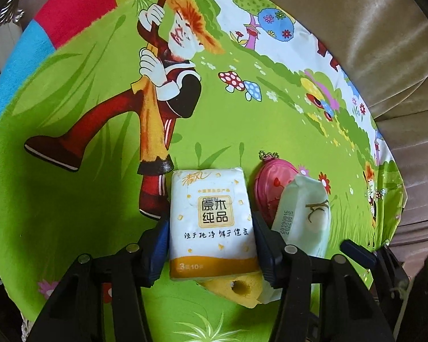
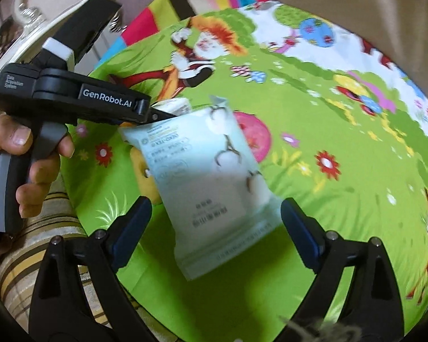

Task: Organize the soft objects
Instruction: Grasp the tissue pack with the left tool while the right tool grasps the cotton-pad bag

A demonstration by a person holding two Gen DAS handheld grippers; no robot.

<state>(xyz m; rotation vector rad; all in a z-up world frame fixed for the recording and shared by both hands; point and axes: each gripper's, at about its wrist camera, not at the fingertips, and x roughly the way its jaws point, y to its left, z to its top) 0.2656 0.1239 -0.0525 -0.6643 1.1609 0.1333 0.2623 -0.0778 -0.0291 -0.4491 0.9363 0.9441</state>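
A white tissue pack (image 1: 211, 219) with an orange band lies on the green cartoon cloth (image 1: 71, 199). My left gripper (image 1: 211, 245) is shut on it, its blue pads pressing both long sides. Right of it a pale green wipe pack (image 1: 305, 219) leans over a pink coin purse (image 1: 266, 188). A yellow sponge (image 1: 236, 287) sticks out beneath the tissue pack. In the right wrist view the wipe pack (image 2: 214, 188) lies between my right gripper's (image 2: 216, 230) open fingers, with gaps on both sides. My left gripper (image 2: 162, 114) reaches in from the left, held by a hand (image 2: 28, 156).
The cloth (image 2: 314, 213) covers a round surface. Beige upholstery (image 1: 385, 57) rises behind and to the right. Striped fabric (image 2: 42, 250) lies past the cloth's near-left edge. The sponge (image 2: 145, 176) and purse (image 2: 256, 139) sit close around the wipe pack.
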